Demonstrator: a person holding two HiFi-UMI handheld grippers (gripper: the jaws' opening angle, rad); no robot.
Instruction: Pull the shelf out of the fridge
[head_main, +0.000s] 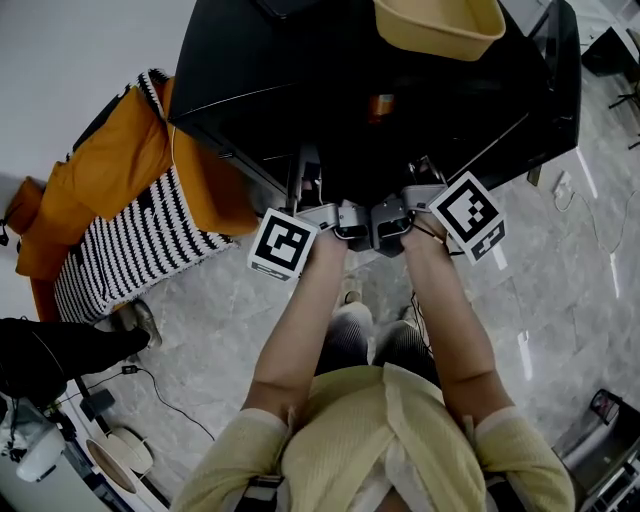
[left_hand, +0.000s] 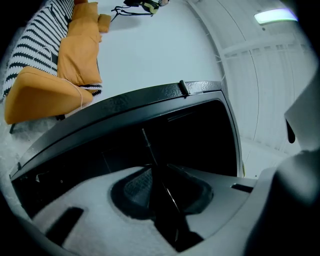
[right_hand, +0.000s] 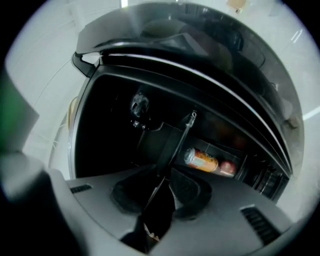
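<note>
A black fridge stands open in front of me, its inside dark. The shelf is a thin dark plate seen edge-on, running from the fridge toward me. My right gripper has its padded jaws closed on the shelf's front edge. In the left gripper view the same thin shelf passes between the pads of my left gripper, which is shut on it too. In the head view the left gripper and right gripper sit side by side at the fridge's opening, their fingertips hidden in shadow.
An orange can and a red item lie deep inside the fridge. A yellow basin rests on the fridge's top. A striped sofa with orange cushions stands to the left. Another person's shoes and cables are on the floor.
</note>
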